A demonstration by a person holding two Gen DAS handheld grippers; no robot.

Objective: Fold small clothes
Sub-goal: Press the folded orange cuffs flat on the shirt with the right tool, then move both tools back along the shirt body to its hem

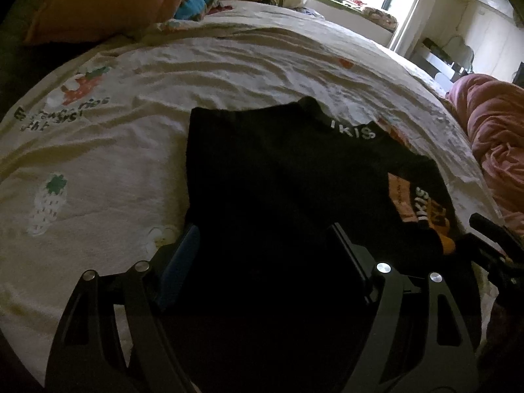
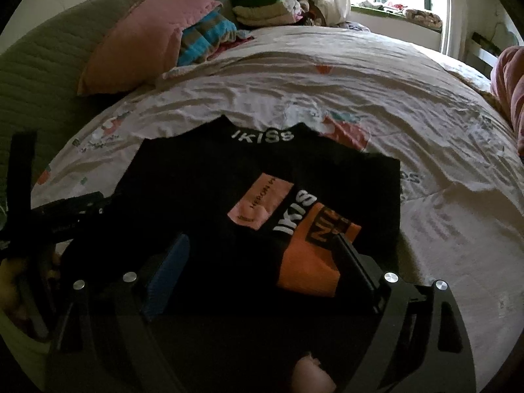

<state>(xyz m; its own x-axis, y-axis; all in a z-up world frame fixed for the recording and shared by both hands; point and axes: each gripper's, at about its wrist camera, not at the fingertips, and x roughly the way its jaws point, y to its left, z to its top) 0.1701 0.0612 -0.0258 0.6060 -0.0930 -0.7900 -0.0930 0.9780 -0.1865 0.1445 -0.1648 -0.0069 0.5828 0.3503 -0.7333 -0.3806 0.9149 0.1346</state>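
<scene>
black top (image 2: 203,177): small dark knit garment, lying flat on the bed and partly folded, collar end away from the cameras. white lettering "ikiss" across the collar band (image 2: 262,136). pink rectangular patch (image 2: 260,204) with small dark print near the middle. one sleeve (image 2: 311,245) folded in over the body, black with white "ikis" lettering, running into an orange cuff section with black print. in the left wrist view the same black top (image 1: 262,163) shows mostly plain black.

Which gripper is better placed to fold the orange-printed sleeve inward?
Probably the right gripper: its open fingers already straddle the orange sleeve. The left gripper faces plain black shirt.
</scene>
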